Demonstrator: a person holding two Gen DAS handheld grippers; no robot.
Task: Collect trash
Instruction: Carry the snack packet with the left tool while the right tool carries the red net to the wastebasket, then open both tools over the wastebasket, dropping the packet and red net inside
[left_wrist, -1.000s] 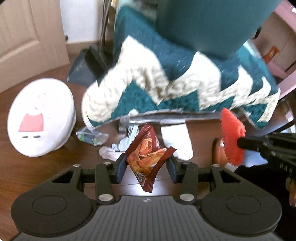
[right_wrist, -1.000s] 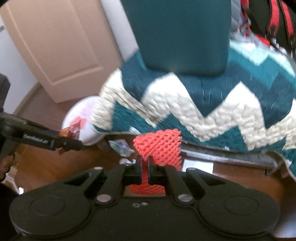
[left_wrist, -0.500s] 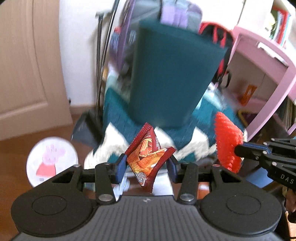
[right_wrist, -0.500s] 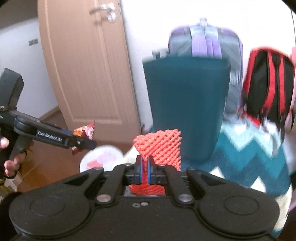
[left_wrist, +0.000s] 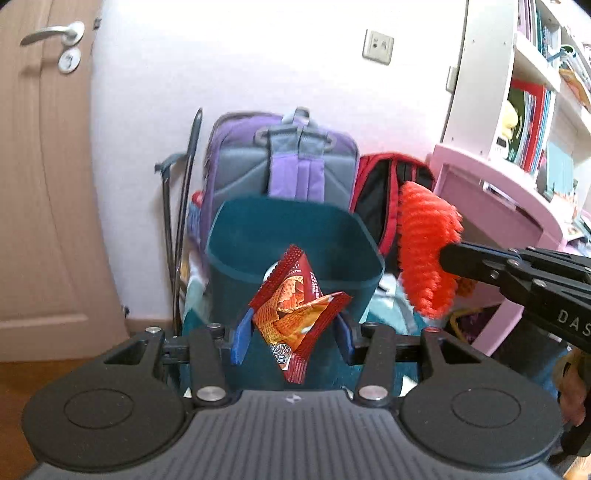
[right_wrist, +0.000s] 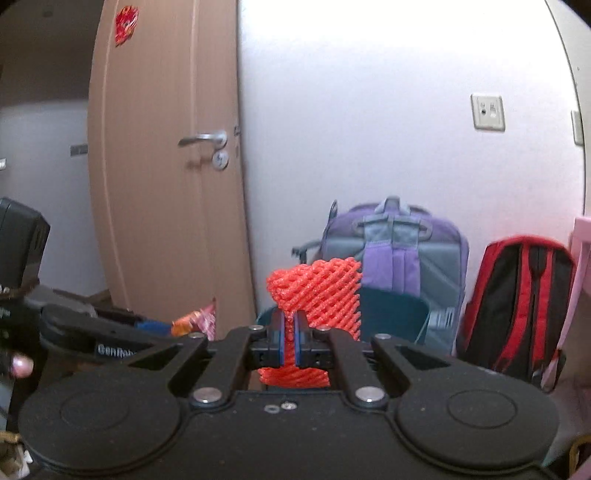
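Observation:
My left gripper (left_wrist: 293, 334) is shut on a crumpled red and orange snack wrapper (left_wrist: 295, 314), held just in front of the open mouth of a dark teal bin (left_wrist: 258, 236). My right gripper (right_wrist: 290, 341) is shut on an orange-red foam net sleeve (right_wrist: 317, 291), which stands up above its pads. In the left wrist view that foam net sleeve (left_wrist: 424, 251) hangs to the right of the bin, level with its rim. In the right wrist view the bin (right_wrist: 391, 310) shows behind the net, and the snack wrapper (right_wrist: 195, 319) peeks out at the left.
A purple and grey backpack (left_wrist: 280, 158) and a red and black backpack (left_wrist: 384, 184) stand against the white wall behind the bin. A wooden door (right_wrist: 162, 184) is at the left, a pink desk (left_wrist: 491, 206) with shelves at the right. A person's fingertip (right_wrist: 20, 367) shows.
Both grippers rose from near the floor, past the zigzag blanket, up to the bin's rim. Each kept its hold: wrapper in the left, foam net in the right.

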